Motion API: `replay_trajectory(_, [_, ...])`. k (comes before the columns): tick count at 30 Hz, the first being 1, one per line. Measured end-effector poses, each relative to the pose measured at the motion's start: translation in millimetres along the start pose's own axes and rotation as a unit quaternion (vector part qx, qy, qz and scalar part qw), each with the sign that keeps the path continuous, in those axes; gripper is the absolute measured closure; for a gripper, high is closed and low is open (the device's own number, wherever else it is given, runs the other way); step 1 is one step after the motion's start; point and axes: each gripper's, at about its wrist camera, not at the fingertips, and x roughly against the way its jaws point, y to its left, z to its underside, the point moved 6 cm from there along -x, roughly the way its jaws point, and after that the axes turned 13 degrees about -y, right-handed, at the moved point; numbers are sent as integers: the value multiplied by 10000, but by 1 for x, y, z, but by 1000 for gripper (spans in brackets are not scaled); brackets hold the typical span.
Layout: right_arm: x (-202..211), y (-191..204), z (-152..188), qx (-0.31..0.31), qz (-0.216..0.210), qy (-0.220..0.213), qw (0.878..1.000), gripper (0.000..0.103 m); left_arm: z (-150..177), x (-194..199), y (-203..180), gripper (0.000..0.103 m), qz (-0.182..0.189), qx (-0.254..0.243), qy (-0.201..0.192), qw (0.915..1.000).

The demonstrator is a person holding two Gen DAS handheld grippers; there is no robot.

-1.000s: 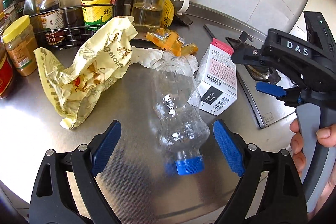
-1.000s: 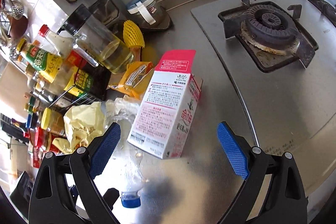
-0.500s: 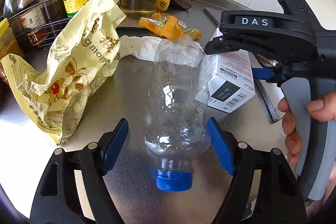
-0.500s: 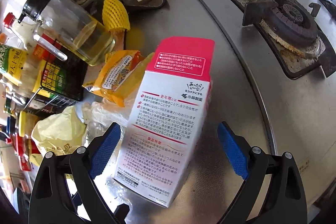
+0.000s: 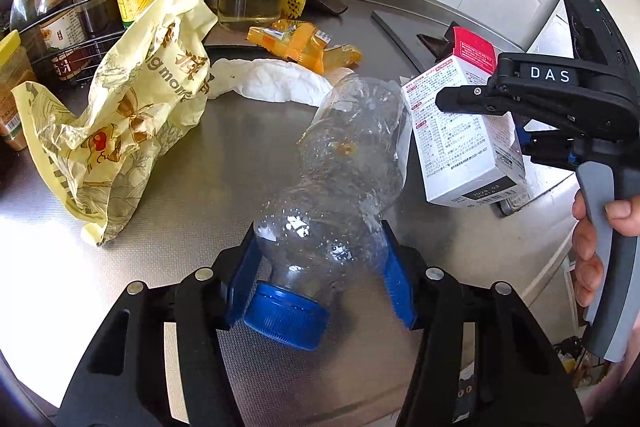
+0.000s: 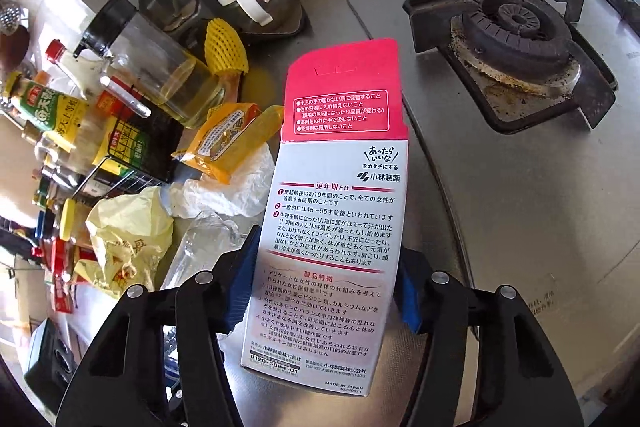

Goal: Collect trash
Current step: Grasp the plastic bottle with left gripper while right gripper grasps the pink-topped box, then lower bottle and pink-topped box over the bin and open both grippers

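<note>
Now pinching: plastic bottle point(image 5: 340, 183) near its blue cap, in left gripper point(image 5: 320, 283); pink-and-white carton point(image 6: 332, 227) clamped in right gripper point(image 6: 324, 287), both over steel counter point(image 5: 192, 211) (bin unseen). Next: carry off, return for yellow bag point(image 5: 120, 131), orange wrapper point(image 5: 296, 41).

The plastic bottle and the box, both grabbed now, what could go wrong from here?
The left gripper pinches the plastic bottle near its blue cap; the thin, crumpled wall may buckle and slip. The right gripper clamps the box low, so its red top could swing into the bottle beside it.
</note>
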Motion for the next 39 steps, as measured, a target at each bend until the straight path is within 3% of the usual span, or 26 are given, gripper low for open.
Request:
replay_trajectory(9, [65,-8,27,245,-249,-209,9992,44,32,59,-31,50,-115,33,-217,9997])
replay_trajectory(18, [144,-42,97,345,-365,-151,9986,44,95,119,-67,49,-42,182,-274,9995])
replay_trajectory(24, [171,-67,148,408,-269,4,9988,44,148,140,-87,49,28,179,-115,9998])
replay_trajectory(31, [145,-99,215,437,-6,598,9973,44,208,131,-85,49,-58,234,321,9992])
replay_trajectory(39, [62,-139,288,265,258,1480,9883,44,288,61,-54,49,-384,381,1105,9924])
